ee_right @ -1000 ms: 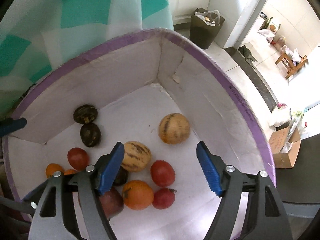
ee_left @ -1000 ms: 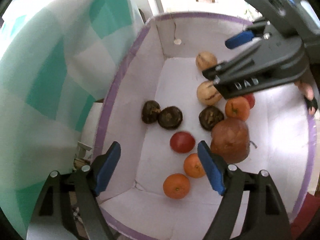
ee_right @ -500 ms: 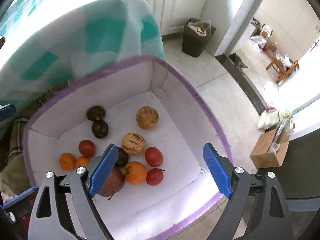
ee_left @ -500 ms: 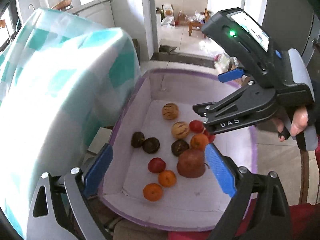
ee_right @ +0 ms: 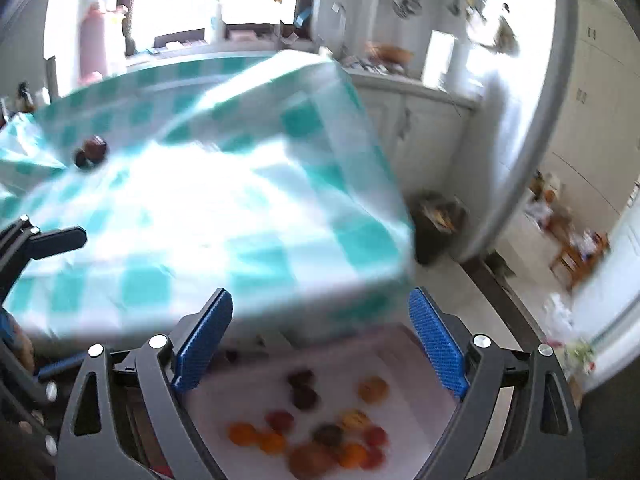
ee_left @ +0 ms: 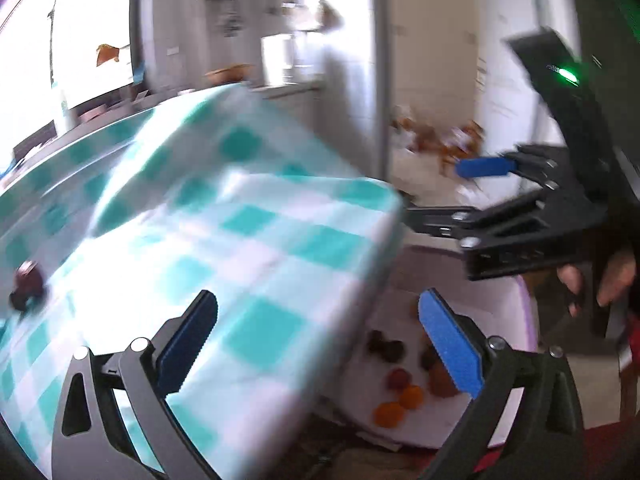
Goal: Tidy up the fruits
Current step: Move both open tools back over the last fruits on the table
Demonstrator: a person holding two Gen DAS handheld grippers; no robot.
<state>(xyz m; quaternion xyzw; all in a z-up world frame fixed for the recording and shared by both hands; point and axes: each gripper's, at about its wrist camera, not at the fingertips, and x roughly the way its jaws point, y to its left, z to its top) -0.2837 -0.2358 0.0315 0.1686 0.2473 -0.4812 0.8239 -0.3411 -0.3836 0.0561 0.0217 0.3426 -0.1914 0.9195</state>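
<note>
both views are blurred. the left gripper is spread wide with nothing between its blue pads, and so is the right gripper. the right wrist view shows most of the fruits — orange, red and dark ones — scattered in the white purple-rimmed box low and near; the left view catches only a few. a table under a teal-and-white checked cloth overhangs the box's far edge, with one dark fruit on it far left. open floor lies right.
</note>
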